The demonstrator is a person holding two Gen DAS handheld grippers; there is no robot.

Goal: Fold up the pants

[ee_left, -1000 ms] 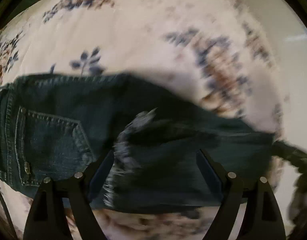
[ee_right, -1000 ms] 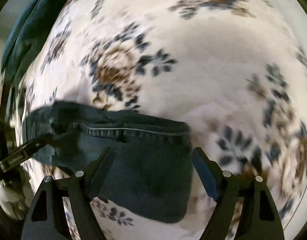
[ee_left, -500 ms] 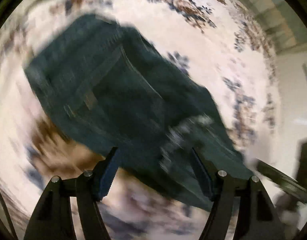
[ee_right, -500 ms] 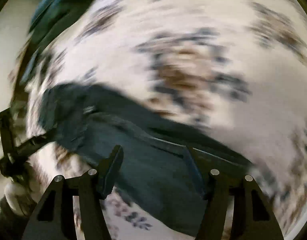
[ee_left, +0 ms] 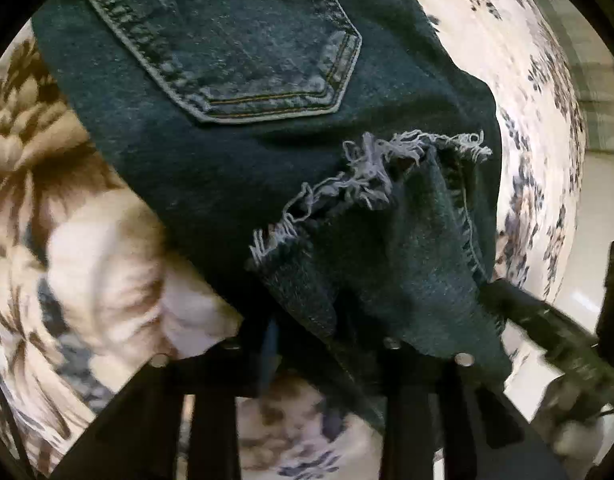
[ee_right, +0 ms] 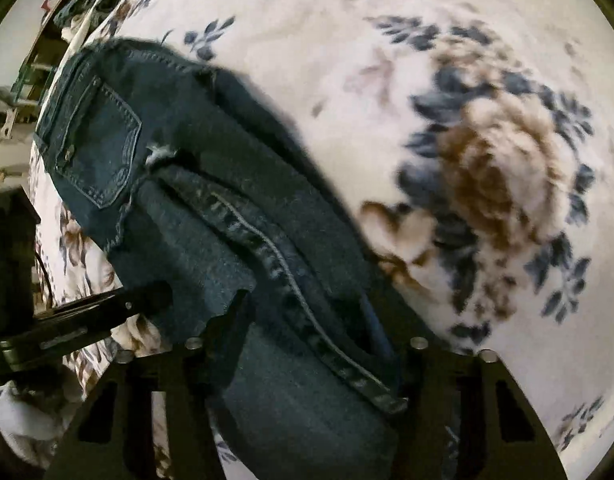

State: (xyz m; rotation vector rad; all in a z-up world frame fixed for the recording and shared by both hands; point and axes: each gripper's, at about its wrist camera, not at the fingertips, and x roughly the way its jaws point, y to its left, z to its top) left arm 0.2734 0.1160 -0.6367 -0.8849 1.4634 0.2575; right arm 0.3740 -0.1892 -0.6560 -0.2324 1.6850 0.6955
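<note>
Got the floral bedspread (ee_right: 387,80) under everything, with the jeans (ee_left: 227,128) folded over on it, frayed hem (ee_left: 367,184) lying below the back pocket (ee_left: 243,40). My left tongs (ee_left: 331,344) are clamped on the hem end and my right tongs (ee_right: 307,344) pinch the leg seam.

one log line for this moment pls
step: folding leg over | left tool: shut on jeans near frayed hem | right tool: shut on jeans | surface: floral bedspread
</note>
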